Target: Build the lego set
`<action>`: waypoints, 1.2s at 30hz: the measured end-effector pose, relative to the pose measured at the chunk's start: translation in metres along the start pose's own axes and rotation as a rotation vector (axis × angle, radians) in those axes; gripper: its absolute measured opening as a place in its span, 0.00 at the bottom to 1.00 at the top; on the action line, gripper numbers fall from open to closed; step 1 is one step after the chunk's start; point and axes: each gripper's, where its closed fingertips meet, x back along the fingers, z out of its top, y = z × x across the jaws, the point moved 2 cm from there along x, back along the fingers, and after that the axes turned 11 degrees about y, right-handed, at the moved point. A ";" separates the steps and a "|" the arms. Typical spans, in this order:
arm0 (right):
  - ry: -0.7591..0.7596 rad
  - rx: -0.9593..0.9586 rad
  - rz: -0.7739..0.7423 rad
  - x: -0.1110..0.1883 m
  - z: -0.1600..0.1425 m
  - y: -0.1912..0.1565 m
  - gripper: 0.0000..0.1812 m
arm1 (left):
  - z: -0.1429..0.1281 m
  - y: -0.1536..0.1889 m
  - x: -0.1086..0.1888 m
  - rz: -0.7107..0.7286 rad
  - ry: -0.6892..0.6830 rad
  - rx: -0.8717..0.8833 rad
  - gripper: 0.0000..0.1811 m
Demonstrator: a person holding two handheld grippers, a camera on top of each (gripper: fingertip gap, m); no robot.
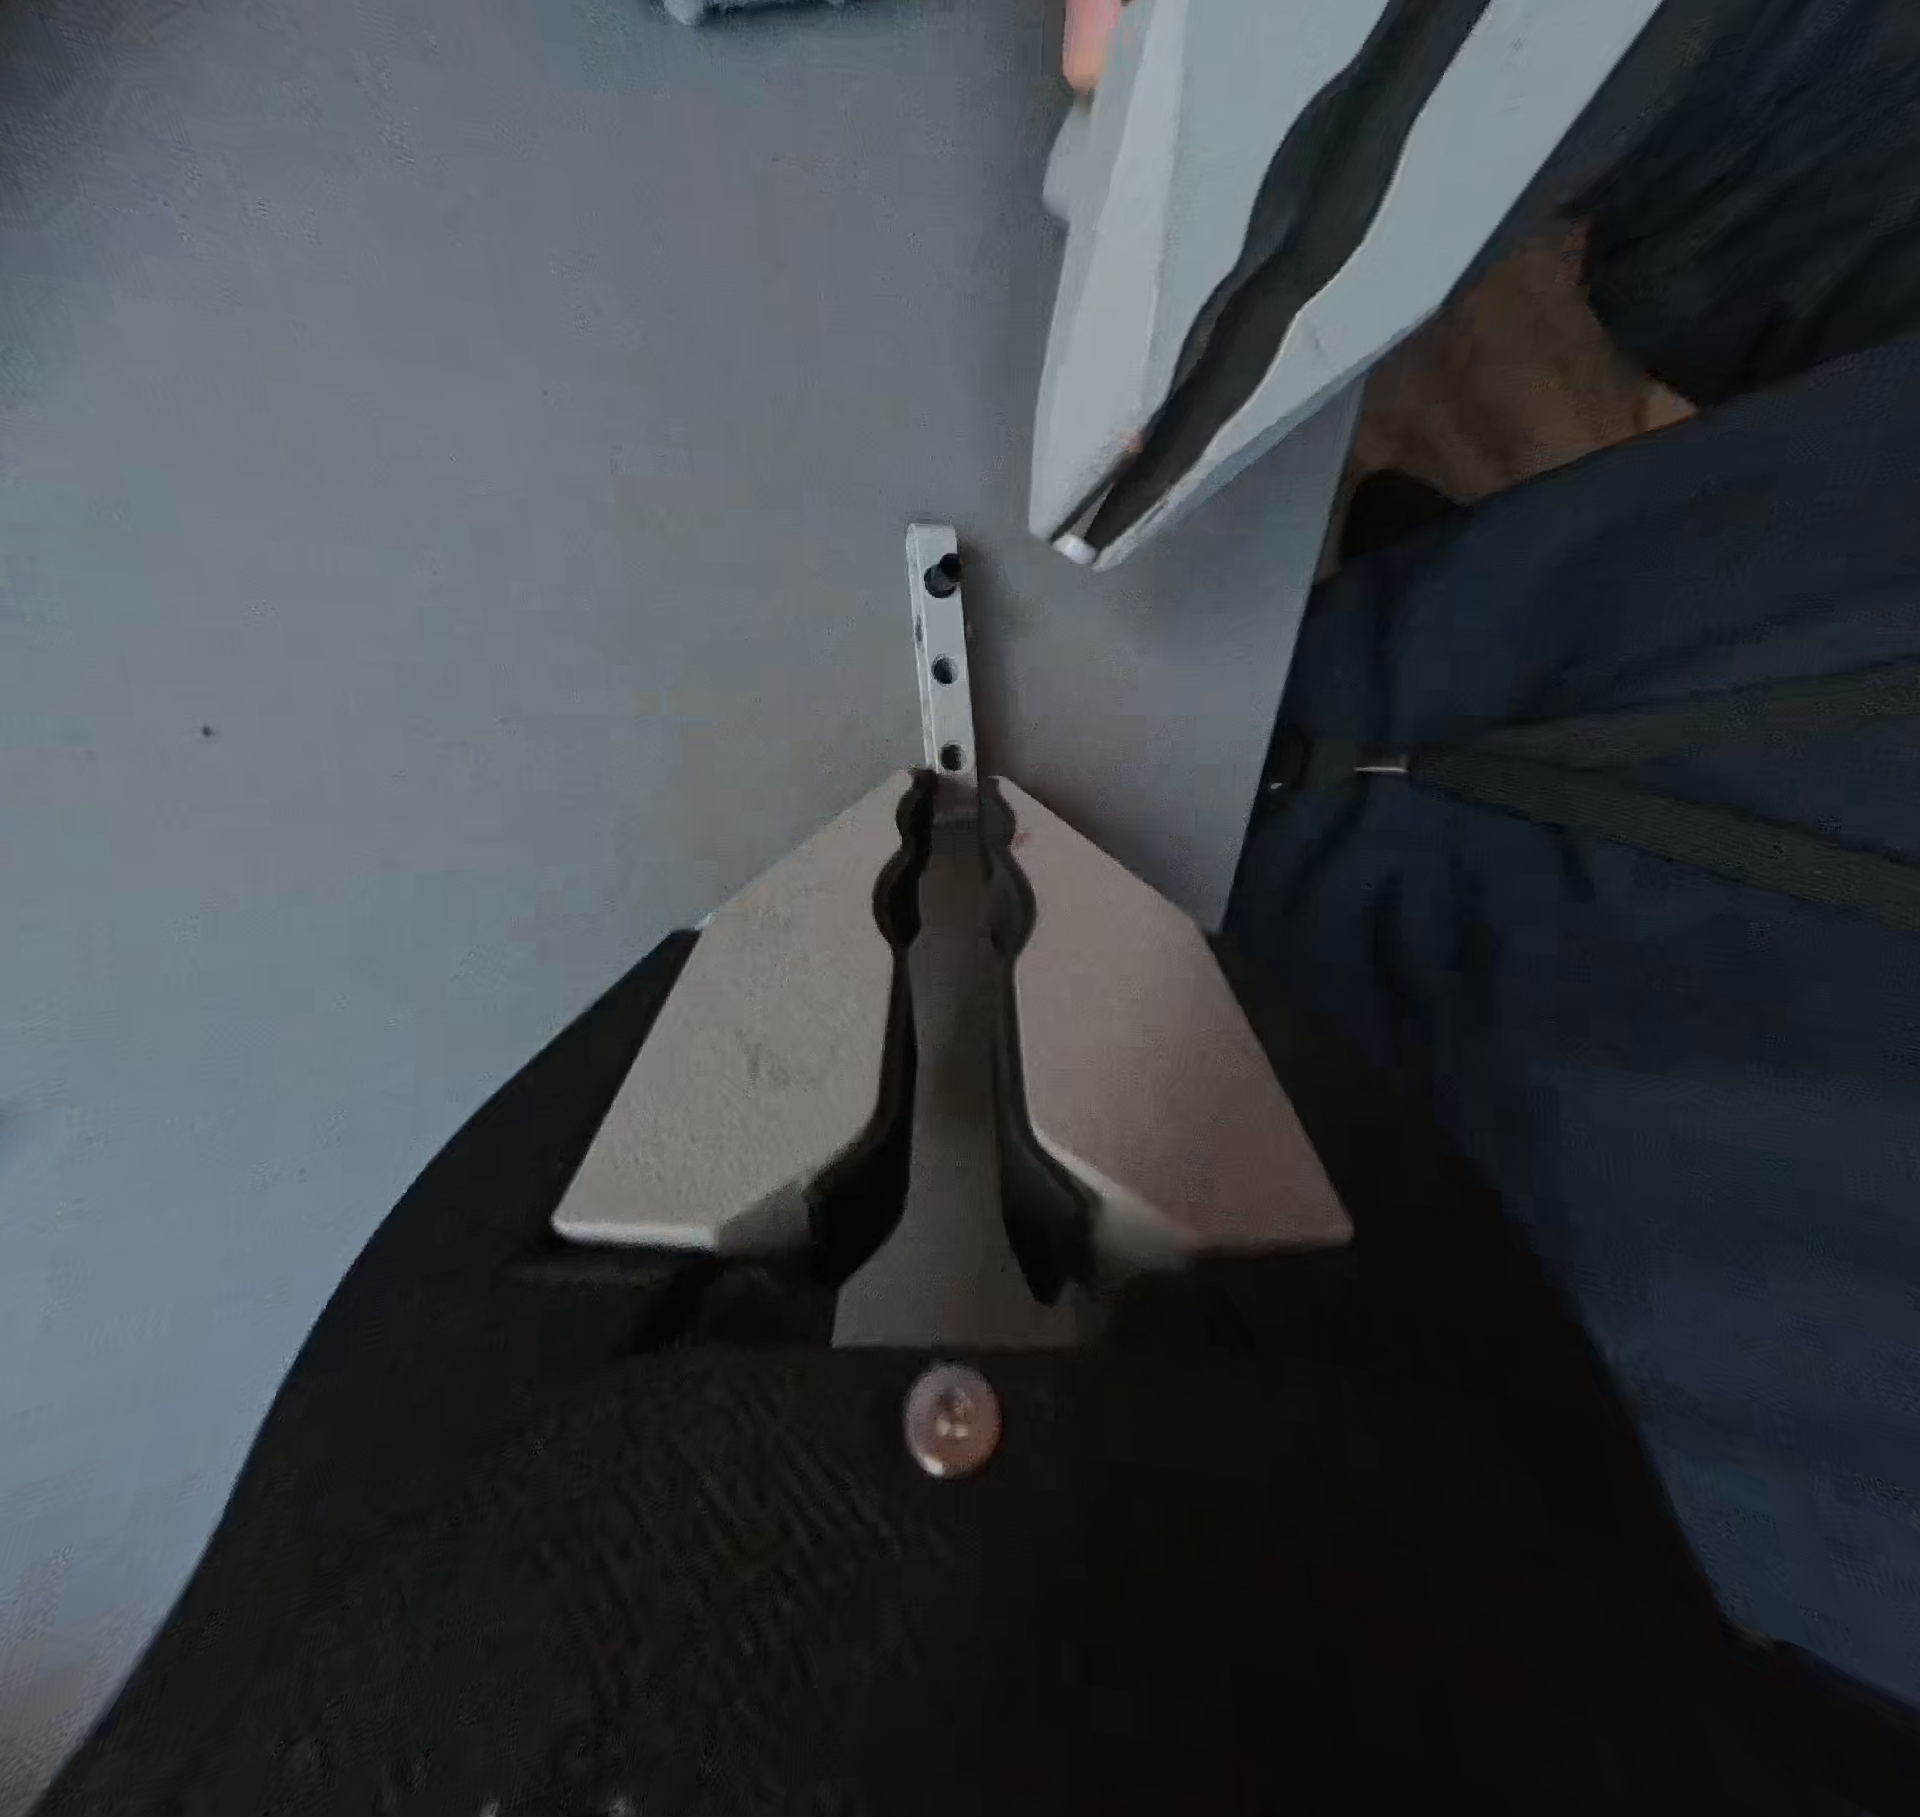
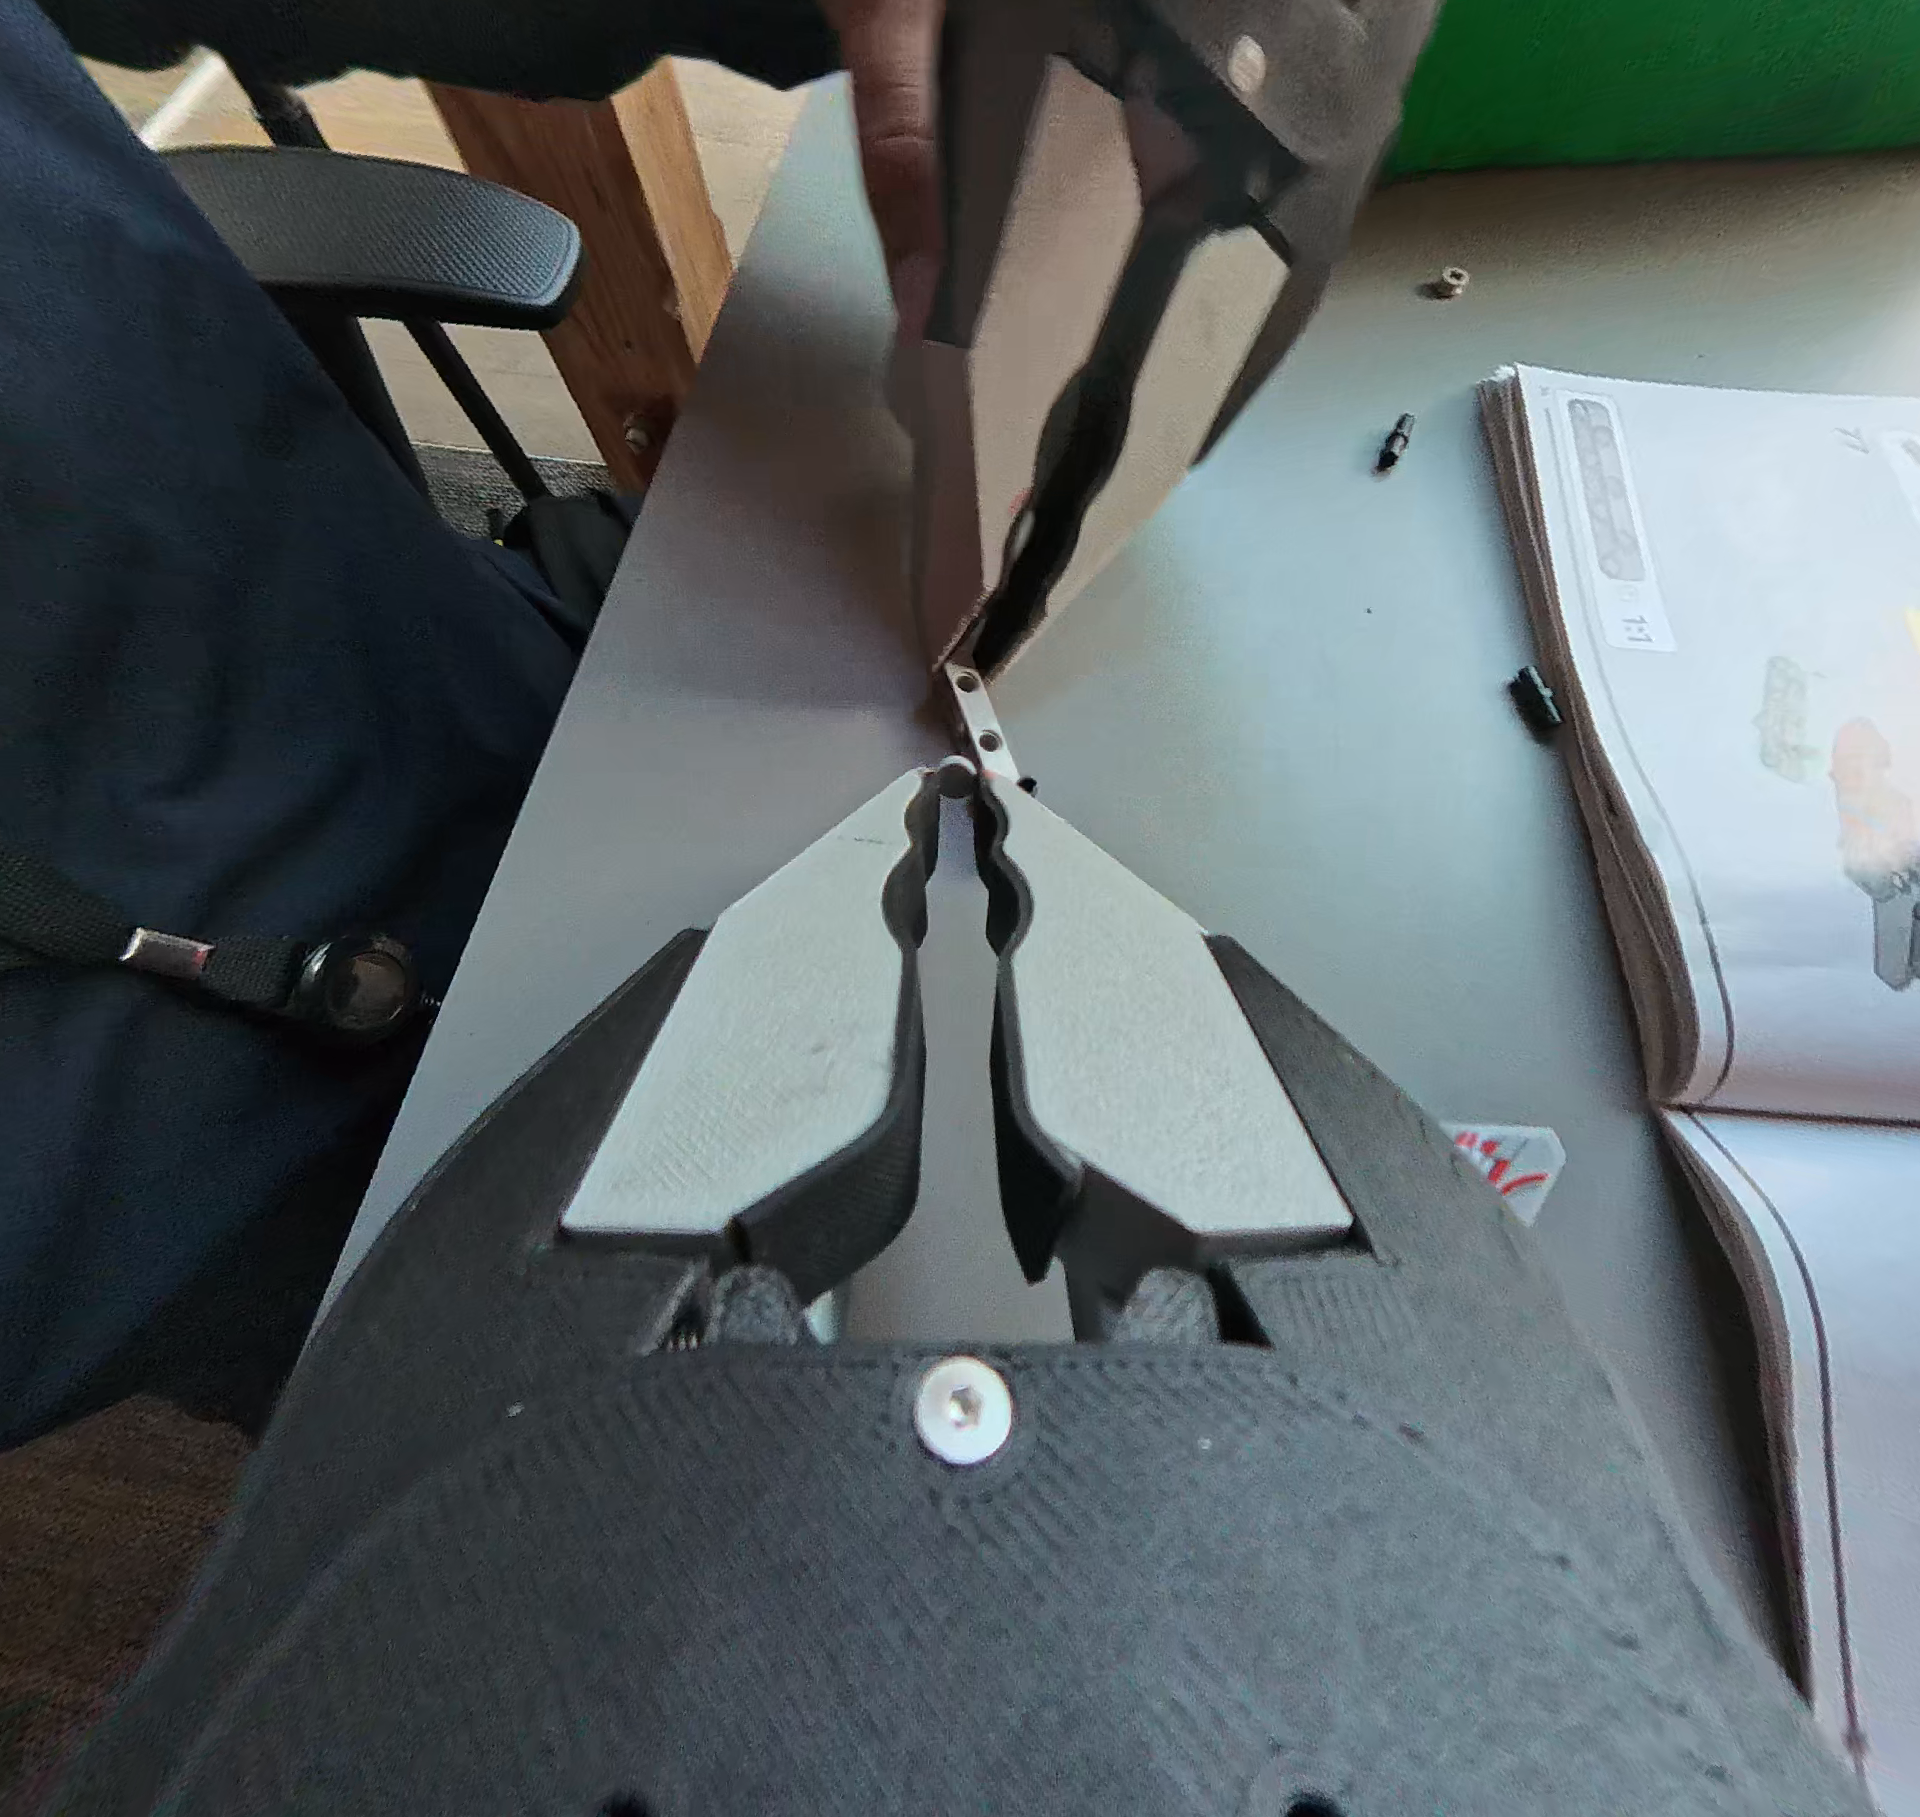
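My left gripper jaws clamp one end of a grey holed beam at frame centre, above the desk. My right gripper jaws pinch a small grey peg beside it.

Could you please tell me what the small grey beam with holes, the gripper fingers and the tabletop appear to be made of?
The small grey beam with round holes looks like smooth moulded plastic, with crisp edges and a slight sheen. The pale grey fingers of the right gripper seem 3D-printed plastic, matte with fine layer lines. The grey tabletop looks like matte laminate, though its core is hidden.
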 end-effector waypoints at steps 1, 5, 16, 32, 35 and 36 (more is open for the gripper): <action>0.008 0.006 0.012 -0.001 0.001 -0.001 0.02 | 0.000 -0.001 0.001 -0.055 -0.019 0.041 0.03; -0.004 -0.003 0.025 -0.010 0.000 0.001 0.02 | 0.002 -0.006 0.003 -0.209 -0.064 0.175 0.03; -0.026 -0.085 -0.032 -0.013 -0.005 0.015 0.01 | 0.002 -0.009 0.004 -0.326 -0.128 0.261 0.03; -0.082 -0.047 -0.063 -0.019 -0.009 0.017 0.01 | 0.012 -0.014 0.011 -0.237 -0.098 0.204 0.12; -0.067 -0.060 -0.064 -0.017 -0.007 0.018 0.01 | 0.014 -0.013 0.015 -0.107 -0.076 0.109 0.17; -0.047 -0.072 -0.055 -0.015 -0.004 0.018 0.01 | 0.013 -0.008 0.014 -0.072 -0.064 0.055 0.17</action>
